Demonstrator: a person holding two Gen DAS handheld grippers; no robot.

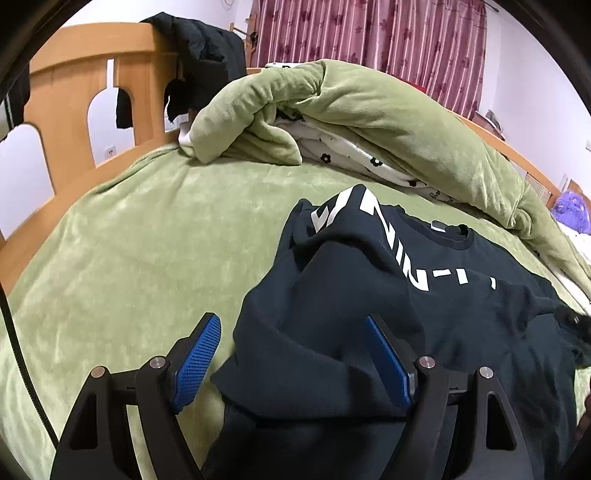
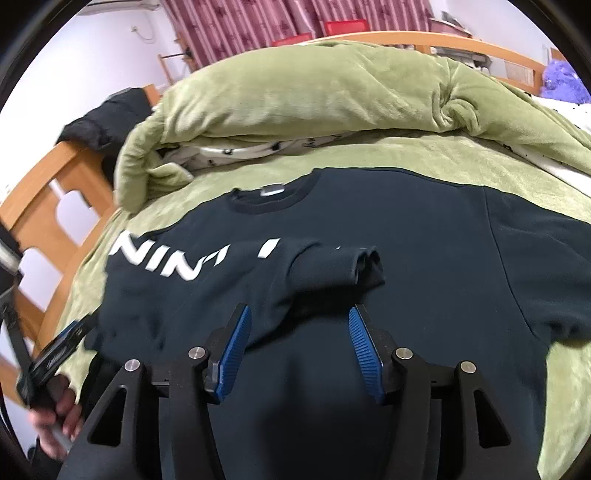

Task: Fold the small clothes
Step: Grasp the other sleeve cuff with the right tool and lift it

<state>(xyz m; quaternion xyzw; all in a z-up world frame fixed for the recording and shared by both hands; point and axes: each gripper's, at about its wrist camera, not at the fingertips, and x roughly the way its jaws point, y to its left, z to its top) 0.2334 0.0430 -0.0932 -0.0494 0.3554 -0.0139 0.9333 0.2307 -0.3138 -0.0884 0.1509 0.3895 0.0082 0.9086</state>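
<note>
From the left wrist view, the left tongs (image 1: 291, 341) stand spread wide, blue ribbed pads apart. A bunched fold of the dark navy short-sleeved T-shirt with white lettering (image 1: 369, 295) lies between them; the right pad touches the cloth, the left pad stands clear over the bed, so nothing is pinched. The shirt lies on the green plush bed cover (image 1: 140, 240), its collar toward the rolled green plush quilt (image 1: 369, 122) beyond. A wooden headboard with arched cut-outs (image 1: 74, 92) rises at the left, dark clothing draped on it.

From the right wrist view, the right tongs (image 2: 297, 339) are partly spread above the shirt's (image 2: 424, 240) middle, gripping nothing. A folded-in sleeve (image 2: 332, 266) lies just ahead of the pads. At the lower left edge a hand (image 2: 59, 413) holds the other tool. Maroon flowered curtains (image 2: 240, 26) hang behind.
</note>
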